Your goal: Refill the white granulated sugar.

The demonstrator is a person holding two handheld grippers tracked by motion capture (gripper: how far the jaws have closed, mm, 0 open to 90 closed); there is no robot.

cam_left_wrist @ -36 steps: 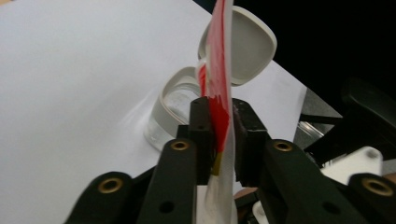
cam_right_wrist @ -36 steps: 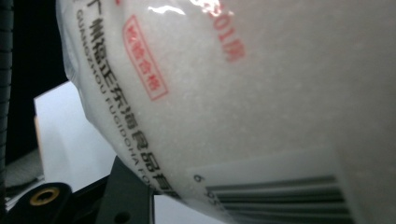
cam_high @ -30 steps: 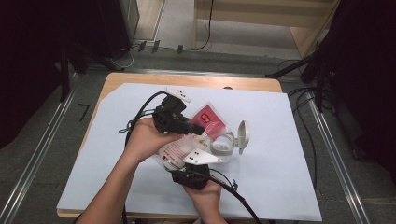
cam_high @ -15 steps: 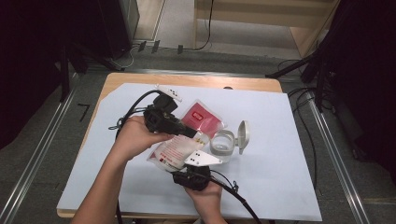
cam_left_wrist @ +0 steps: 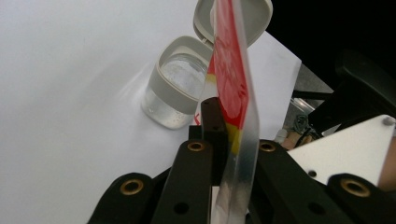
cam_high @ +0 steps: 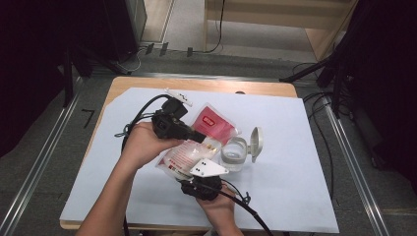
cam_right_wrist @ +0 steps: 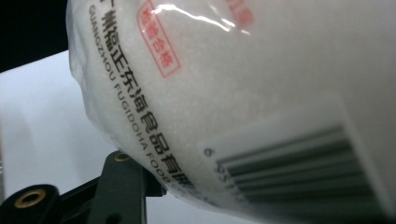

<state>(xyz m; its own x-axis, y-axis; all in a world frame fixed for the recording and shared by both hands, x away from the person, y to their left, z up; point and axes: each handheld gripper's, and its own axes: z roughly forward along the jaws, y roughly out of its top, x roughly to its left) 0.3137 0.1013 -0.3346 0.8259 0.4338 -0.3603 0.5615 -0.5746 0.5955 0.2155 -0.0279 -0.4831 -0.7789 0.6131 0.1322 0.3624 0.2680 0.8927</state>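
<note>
A clear bag of white granules (cam_high: 212, 126) with a red label hangs tilted between both grippers above the table. My left gripper (cam_high: 209, 142) is shut on the bag's flat top edge. In the left gripper view that edge (cam_left_wrist: 231, 70) stands edge-on between the jaws of the left gripper (cam_left_wrist: 227, 135). My right gripper (cam_high: 196, 173) holds the bag's bulging bottom. Its jaws have just been opening slightly with the bag (cam_right_wrist: 233, 93) still between them, resting against one finger (cam_right_wrist: 122, 186). A small clear jar (cam_high: 232, 153) (cam_left_wrist: 175, 86) stands just right of the bag, its grey flip lid (cam_high: 255, 141) open.
A white sheet (cam_high: 295, 172) covers the wooden table (cam_high: 196, 84). Black cables trail from both grippers over the left and front of the table. Metal rails and dark equipment flank the table on both sides.
The left gripper and the bag's red top have edged slightly to the left. The right hand and the jar have kept still.
</note>
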